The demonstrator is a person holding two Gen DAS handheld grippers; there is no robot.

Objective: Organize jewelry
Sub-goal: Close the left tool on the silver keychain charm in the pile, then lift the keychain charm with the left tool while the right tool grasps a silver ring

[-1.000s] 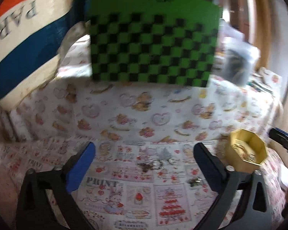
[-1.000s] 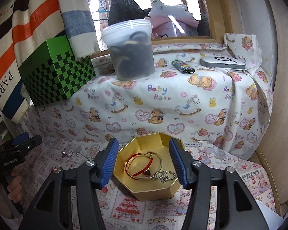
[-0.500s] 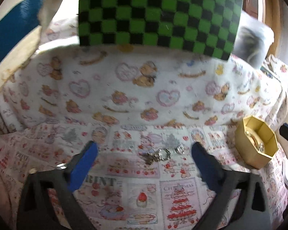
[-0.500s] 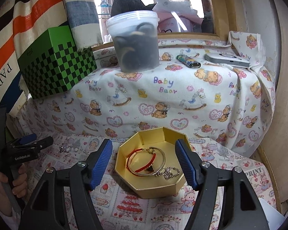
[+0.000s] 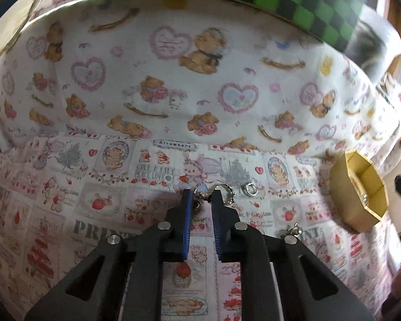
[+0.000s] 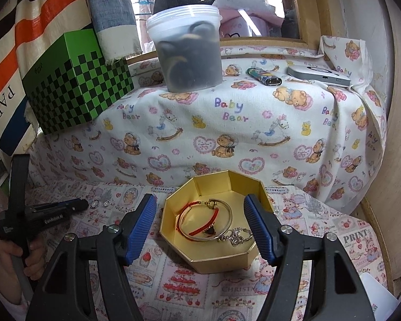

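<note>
My left gripper (image 5: 201, 195) has its jaws nearly closed around a small silver jewelry piece (image 5: 199, 200) on the printed cloth. A silver ring (image 5: 227, 191) lies just right of the fingertips, a smaller ring (image 5: 250, 188) beyond it, and another silver piece (image 5: 292, 230) nearer. The gold octagonal box (image 6: 214, 222) sits between my open right gripper's (image 6: 200, 208) fingers and holds a gold bangle (image 6: 208, 220), a red cord bracelet (image 6: 200, 218) and a silver chain (image 6: 236, 235). The box also shows in the left wrist view (image 5: 358, 187). The left gripper shows in the right wrist view (image 6: 80, 203).
A raised ledge draped in bear-print cloth (image 6: 254, 123) stands behind. On it are a green checkered box (image 6: 77, 80), a plastic tub (image 6: 189, 50), a lighter (image 6: 264, 76) and a flat grey device (image 6: 319, 75). A striped bag (image 6: 8, 53) hangs at left.
My left gripper moved down and forward to the jewelry on the cloth and its jaws closed around the silver piece. My right gripper drew slightly nearer the gold box and stayed open.
</note>
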